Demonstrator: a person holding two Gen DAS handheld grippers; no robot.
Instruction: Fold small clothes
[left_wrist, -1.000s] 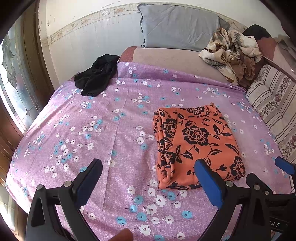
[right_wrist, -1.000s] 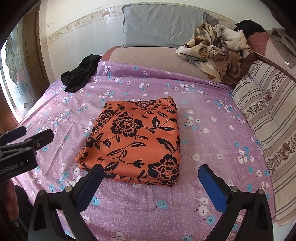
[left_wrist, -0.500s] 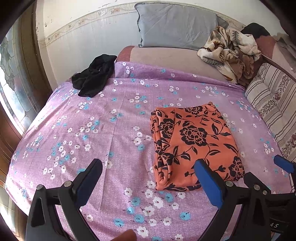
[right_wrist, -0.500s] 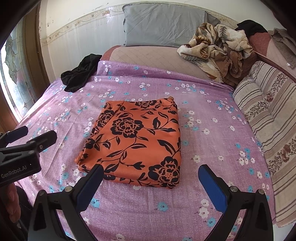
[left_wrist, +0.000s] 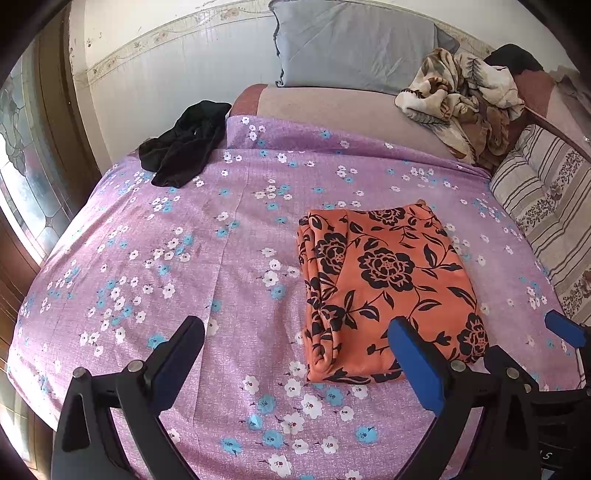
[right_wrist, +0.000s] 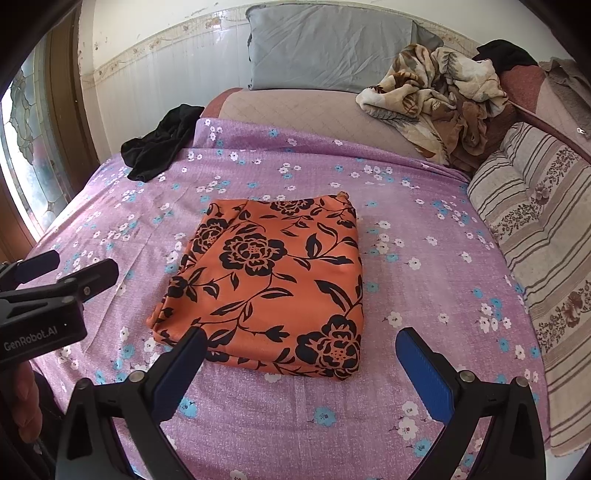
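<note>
Lying flat and folded into a neat rectangle, the orange garment with black flowers (right_wrist: 271, 282) rests on the purple floral bedsheet (right_wrist: 424, 229), near the middle of the bed in the right wrist view and toward four o'clock of centre in the left wrist view. The right gripper (right_wrist: 299, 356) hangs over the near edge of the sheet at six o'clock, its blue-padded fingers (right_wrist: 424, 373) spread wide with nothing between them. The left gripper (left_wrist: 295, 347) hangs likewise, jaws wide apart and empty; its right finger overlaps the garment's near corner in the view, though contact cannot be judged. A crumpled black garment (left_wrist: 184, 151) lies at ten o'clock by the sheet's far left corner. A grey pillow (right_wrist: 332, 48) leans against the wall at twelve o'clock, a rumpled brown patterned blanket (right_wrist: 439, 96) sits at one o'clock, and a striped cushion (right_wrist: 535, 229) lies at three o'clock.
</note>
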